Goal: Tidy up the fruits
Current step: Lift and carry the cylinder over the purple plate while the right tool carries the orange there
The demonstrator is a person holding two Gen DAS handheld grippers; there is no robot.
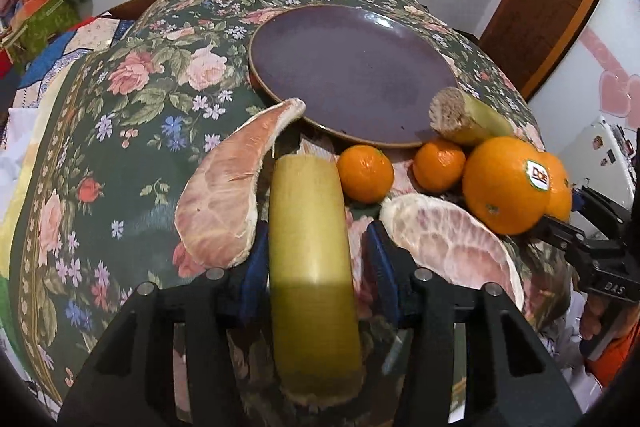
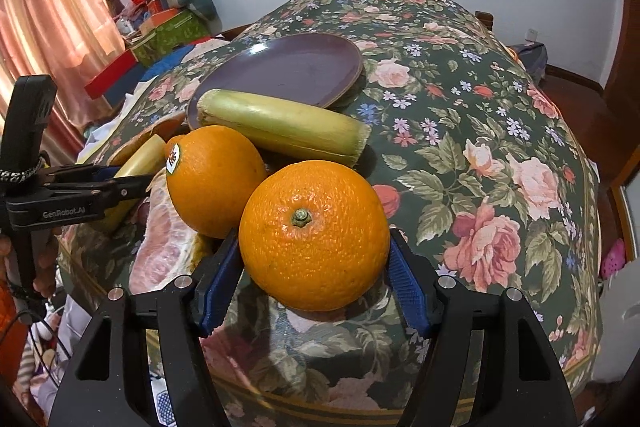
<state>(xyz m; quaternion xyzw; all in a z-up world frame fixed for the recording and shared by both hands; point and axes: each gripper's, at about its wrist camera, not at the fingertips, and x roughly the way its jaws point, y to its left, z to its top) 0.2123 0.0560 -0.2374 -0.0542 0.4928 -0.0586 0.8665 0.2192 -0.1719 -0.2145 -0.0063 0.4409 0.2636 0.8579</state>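
While the floral tablecloth (image 2: 480,115) spreads under everything, the purple plate (image 1: 352,75) sits bare at its middle, its near rim hidden behind fruit. Two pomelo segments (image 1: 224,203) flank the left gripper (image 1: 314,247), whose blue pads press both sides of a sugarcane piece (image 1: 312,267); its long axis points straight toward the plate, its near end cut off by shadow. A second sugarcane piece (image 2: 284,127) lies crosswise against the plate. The right gripper (image 2: 314,259) is clamped on an orange (image 2: 314,235), stem upward. Beside it rests a stickered orange (image 2: 214,179), then two mandarins (image 1: 366,173).
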